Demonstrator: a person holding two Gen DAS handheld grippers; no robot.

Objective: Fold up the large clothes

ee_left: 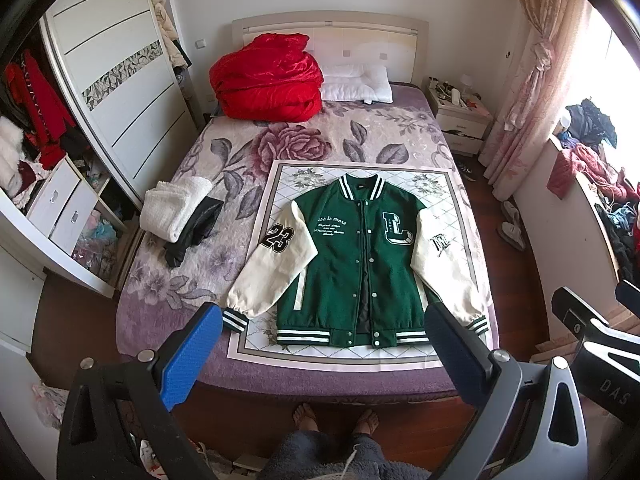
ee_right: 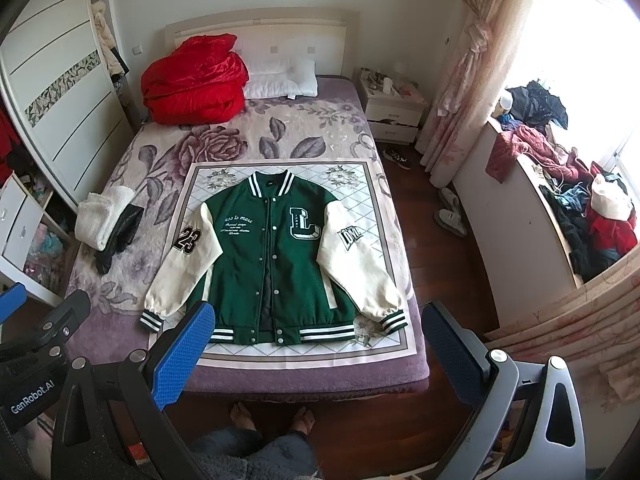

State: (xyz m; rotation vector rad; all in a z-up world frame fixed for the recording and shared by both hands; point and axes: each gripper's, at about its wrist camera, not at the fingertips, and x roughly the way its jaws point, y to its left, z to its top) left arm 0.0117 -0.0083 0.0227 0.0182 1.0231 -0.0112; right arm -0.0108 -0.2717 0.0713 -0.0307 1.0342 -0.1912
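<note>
1. Fingers first: the left gripper [ee_left: 322, 354] has its blue fingers [ee_left: 188, 356] spread wide apart with nothing between them, hanging above the foot of the bed [ee_left: 168, 296], well clear of any cloth.
2. Over on the left of the bed, a folded white towel [ee_left: 172, 210] lies on a dark garment [ee_left: 196, 228], both well apart from the job.
3. Centre stage, the green jacket [ee_left: 344, 264] lies face up and flat on a patterned cloth [ee_left: 440, 188], collar toward the headboard, hem toward the person, front partly unsnapped.
4. Its cream sleeves angle outward: the "23" sleeve [ee_left: 276, 264] to the left, the other sleeve [ee_right: 356, 268] to the right, cuffs near the hem.
5. Right gripper [ee_right: 316, 356] matches its partner: fingers [ee_right: 182, 354] apart, empty, held above the bed's near edge.
6. My read: folding hasn't begun. A good start would take each sleeve near the cuff and lay it across the chest, pinching only the sleeve layer so the body stays flat and square.
7. Watch the open front; dragging could bunch the lining.
</note>
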